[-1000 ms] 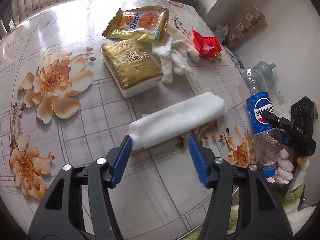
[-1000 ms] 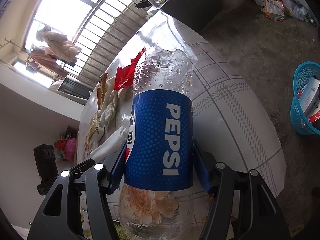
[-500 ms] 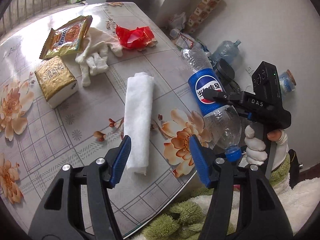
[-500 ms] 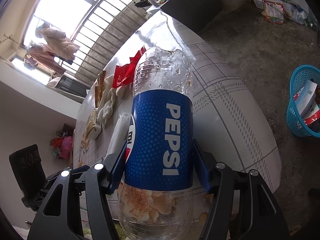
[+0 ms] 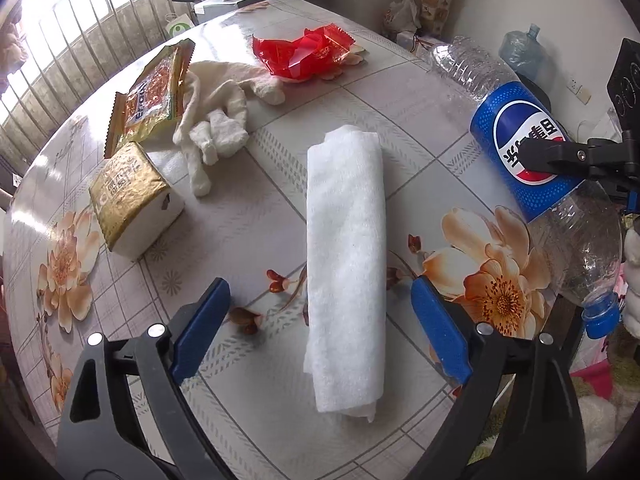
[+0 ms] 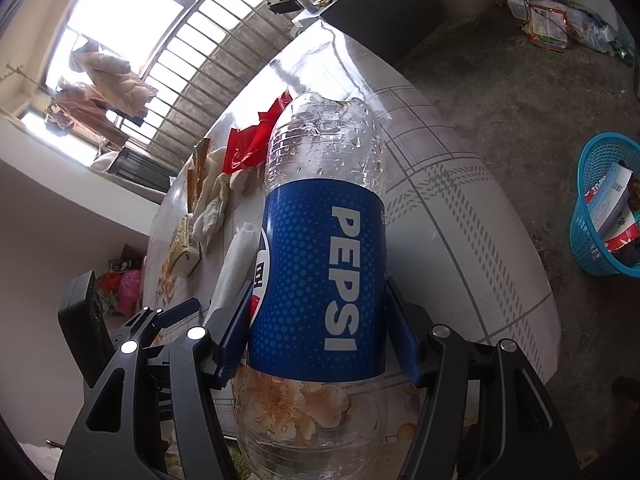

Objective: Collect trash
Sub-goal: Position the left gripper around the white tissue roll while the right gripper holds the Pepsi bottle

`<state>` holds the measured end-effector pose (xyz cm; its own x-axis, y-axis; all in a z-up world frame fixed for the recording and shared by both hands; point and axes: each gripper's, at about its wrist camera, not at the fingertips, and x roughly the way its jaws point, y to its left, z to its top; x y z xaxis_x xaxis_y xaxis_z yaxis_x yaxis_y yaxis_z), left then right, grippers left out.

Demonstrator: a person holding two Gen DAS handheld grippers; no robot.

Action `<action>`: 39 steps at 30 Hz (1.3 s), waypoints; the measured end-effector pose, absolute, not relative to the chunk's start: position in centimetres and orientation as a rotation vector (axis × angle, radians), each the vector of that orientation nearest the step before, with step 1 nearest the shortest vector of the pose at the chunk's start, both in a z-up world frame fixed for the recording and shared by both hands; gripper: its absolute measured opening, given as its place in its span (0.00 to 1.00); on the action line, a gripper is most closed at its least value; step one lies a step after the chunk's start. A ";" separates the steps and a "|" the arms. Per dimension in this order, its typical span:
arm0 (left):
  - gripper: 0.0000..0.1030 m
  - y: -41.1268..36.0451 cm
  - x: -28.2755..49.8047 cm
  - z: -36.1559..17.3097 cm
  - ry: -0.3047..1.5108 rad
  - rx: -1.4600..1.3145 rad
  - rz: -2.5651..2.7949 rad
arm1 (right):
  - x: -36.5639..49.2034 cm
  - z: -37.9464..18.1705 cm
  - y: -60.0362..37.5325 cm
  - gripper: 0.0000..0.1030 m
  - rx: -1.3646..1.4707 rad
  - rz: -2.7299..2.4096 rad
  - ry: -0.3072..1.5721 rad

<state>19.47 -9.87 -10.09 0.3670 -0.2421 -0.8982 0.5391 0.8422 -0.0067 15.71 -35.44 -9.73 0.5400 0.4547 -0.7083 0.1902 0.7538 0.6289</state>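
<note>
Floral worktop (image 5: 248, 216), trash scattered.
Left gripper (image 5: 320, 320) jaws just opened wide, straddling towel roll (image 5: 346, 248); right gripper (image 6: 316, 332) clamped Pepsi bottle (image 6: 320, 272).

I see bright daylight entering through the barred window (image 6: 120, 40), blown out to white; glare streaks the glossy table (image 5: 328, 12). Fisheye curvature and dark vignetting mark both frames' edges.

Your left black plastic two-finger gripper (image 5: 320, 324) carries blue pads and round silver screws along its arms at the bottom of the frame. Your right black plastic gripper (image 6: 318, 328) looks alike (same blue pads, same silver screws).
</note>
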 end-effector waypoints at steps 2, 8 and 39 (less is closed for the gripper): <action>0.90 -9.7 19.7 -10.2 1.093 0.297 -0.489 | 15.7 -9.9 -35.4 0.58 0.728 0.178 1.009; 0.92 -9.5 20.0 -10.3 1.095 0.285 -0.465 | 15.7 -10.0 -35.7 0.58 0.730 0.182 1.004; 0.93 -9.5 19.3 -10.5 1.076 0.303 -0.486 | 14.3 -8.7 -35.4 0.58 0.568 0.112 1.024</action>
